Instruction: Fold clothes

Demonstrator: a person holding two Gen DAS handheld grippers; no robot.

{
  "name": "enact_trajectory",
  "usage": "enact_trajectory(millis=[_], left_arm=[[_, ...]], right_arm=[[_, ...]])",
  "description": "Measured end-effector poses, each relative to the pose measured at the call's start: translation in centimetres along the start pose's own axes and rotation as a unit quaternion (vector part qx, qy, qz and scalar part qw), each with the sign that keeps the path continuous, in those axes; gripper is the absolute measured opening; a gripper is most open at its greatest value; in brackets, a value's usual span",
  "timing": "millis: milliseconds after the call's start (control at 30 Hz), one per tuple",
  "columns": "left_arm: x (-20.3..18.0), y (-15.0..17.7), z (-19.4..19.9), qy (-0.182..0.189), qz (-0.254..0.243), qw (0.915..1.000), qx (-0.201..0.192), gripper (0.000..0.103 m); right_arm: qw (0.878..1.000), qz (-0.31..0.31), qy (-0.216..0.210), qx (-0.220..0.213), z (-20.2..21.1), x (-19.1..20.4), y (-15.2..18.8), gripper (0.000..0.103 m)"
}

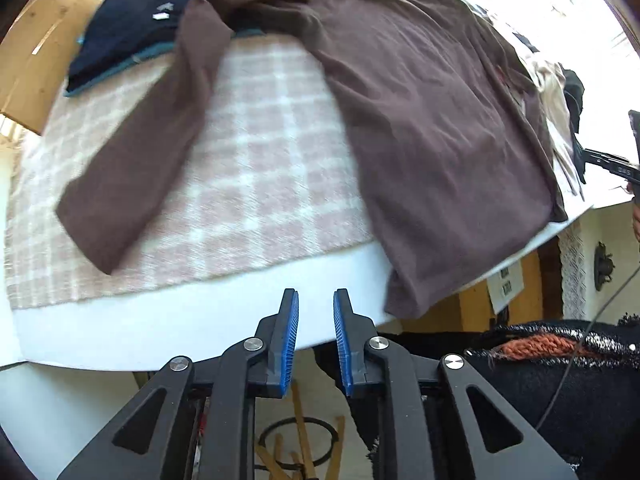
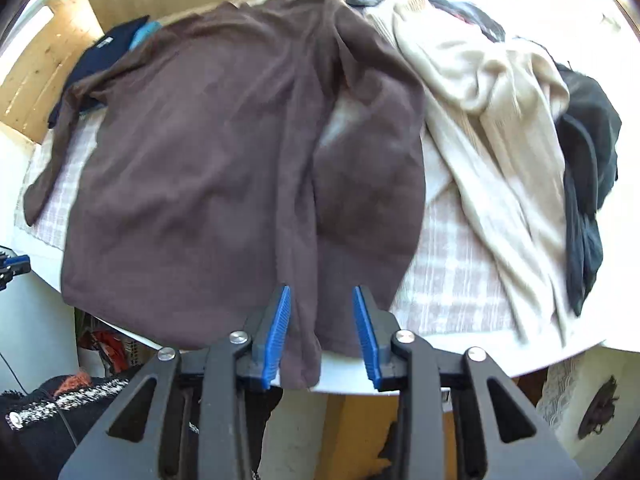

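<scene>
A brown long-sleeved shirt (image 1: 420, 120) lies spread on the checked blanket (image 1: 256, 184), one sleeve (image 1: 152, 152) stretched toward the left, its hem hanging over the table's near edge. My left gripper (image 1: 316, 300) is open over the white table edge, short of the cloth, with nothing between its fingers. In the right wrist view the brown shirt (image 2: 224, 176) fills the middle. My right gripper (image 2: 322, 300) is open at the table edge, and a fold of the shirt's hem (image 2: 304, 344) hangs between its blue pads without being pinched.
A folded navy garment (image 1: 136, 28) on a teal one sits at the far left. A heap of cream (image 2: 492, 120) and black clothes (image 2: 588, 168) lies to the right. A person's dark knitted sleeve (image 1: 560, 360) is near the table edge. Wooden boards stand behind.
</scene>
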State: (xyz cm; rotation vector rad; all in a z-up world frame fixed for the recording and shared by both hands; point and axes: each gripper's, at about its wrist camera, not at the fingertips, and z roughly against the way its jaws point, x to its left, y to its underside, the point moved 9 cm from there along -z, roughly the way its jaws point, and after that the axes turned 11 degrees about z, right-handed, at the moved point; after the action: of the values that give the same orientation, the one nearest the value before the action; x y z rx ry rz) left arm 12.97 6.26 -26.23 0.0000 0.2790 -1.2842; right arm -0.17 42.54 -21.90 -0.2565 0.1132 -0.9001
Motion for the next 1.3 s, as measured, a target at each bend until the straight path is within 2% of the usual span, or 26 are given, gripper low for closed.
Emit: enact_trajectory(millis=[67, 133, 200, 300, 367, 467, 567, 633, 867, 967, 1000, 1100, 1300], left_arm=[[2.4, -2.5, 0.6, -0.027, 0.012, 0.9991, -0.031, 0.023], [4.5, -4.6, 0.0, -0.060, 0.013, 0.9969, -0.049, 0.029], [5.8, -6.2, -1.3, -0.075, 0.009, 0.9960, -0.048, 0.029], [8.0, -7.4, -2.6, -0.122, -0.009, 0.9915, -0.045, 0.029], [9.9, -7.1, -2.1, -0.125, -0.005, 0.9913, -0.042, 0.030], [13.9, -6.3, -1.3, -0.128, 0.019, 0.9907, -0.042, 0.031], [17.6, -5.4, -0.9, -0.132, 0.039, 0.9897, -0.040, 0.031], [18.2, -5.0, -1.4, -0.125, 0.035, 0.9910, -0.032, 0.031], [16.1, -3.8, -3.7, -0.047, 0.045, 0.9979, -0.002, 0.031], [14.9, -3.6, -4.2, -0.038, 0.046, 0.9982, 0.001, 0.031], [14.6, -3.5, -4.5, -0.038, 0.047, 0.9981, 0.003, 0.029], [14.5, -3.4, -4.7, -0.026, 0.069, 0.9973, 0.004, 0.005], [15.6, -5.1, 0.2, 0.009, 0.130, 0.9901, -0.051, 0.003]], right_arm=[[0.999, 0.029, -0.022, -0.040, 1.6, 1.7, -4.8, 0.045], [0.995, 0.050, -0.061, -0.069, 1.5, 4.2, -10.0, 0.045], [0.990, 0.064, -0.097, -0.080, -0.1, 7.0, -15.4, 0.045], [0.986, 0.060, -0.139, -0.076, -3.4, 10.9, -22.6, 0.045], [0.986, 0.067, -0.131, -0.076, -5.3, 12.8, -26.6, 0.045], [0.987, 0.102, -0.103, -0.076, -7.2, 15.5, -30.4, 0.045], [0.986, 0.129, -0.086, -0.064, -9.1, 17.7, -32.4, 0.045], [0.985, 0.140, -0.082, -0.053, -10.4, 18.5, -32.8, 0.045], [0.983, 0.165, -0.078, -0.027, -13.6, 20.8, -33.3, 0.045], [0.981, 0.173, -0.080, -0.024, -14.0, 21.0, -33.1, 0.045], [0.981, 0.179, -0.077, -0.023, -14.2, 21.0, -33.1, 0.045], [0.978, 0.193, -0.071, -0.023, -14.4, 20.8, -33.5, 0.045], [0.972, 0.215, -0.076, -0.047, -13.7, 20.0, -36.0, 0.045]])
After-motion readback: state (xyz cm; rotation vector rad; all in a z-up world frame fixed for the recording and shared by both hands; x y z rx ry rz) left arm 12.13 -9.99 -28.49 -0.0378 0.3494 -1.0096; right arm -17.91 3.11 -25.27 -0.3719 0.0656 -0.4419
